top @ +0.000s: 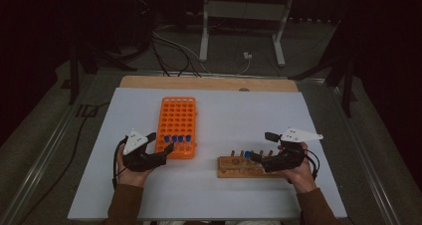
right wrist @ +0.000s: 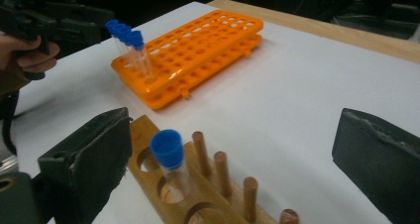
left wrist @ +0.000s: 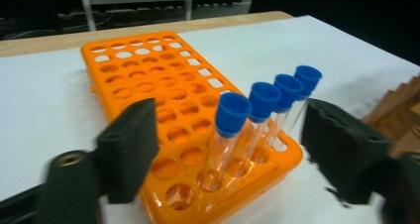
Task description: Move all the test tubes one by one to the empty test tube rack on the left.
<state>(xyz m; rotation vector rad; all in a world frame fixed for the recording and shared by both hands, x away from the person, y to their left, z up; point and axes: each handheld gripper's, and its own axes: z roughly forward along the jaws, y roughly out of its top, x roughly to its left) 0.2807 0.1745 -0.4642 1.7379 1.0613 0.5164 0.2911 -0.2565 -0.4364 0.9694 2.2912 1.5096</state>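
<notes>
Hovering my left gripper (left wrist: 228, 149) at the near end of the orange rack (left wrist: 148, 80), I see its jaws spread wide around the row of four blue-capped tubes (left wrist: 262, 110), touching none. My right gripper (right wrist: 233, 169) also stands open, over the wooden rack (right wrist: 198, 194), where one capped tube (right wrist: 171, 162) stands upright in a hole beside the pegs.

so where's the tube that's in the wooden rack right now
In the high view the blue-capped tube stands upright in the wooden rack, on the table's right side, just ahead of the right gripper.
</notes>
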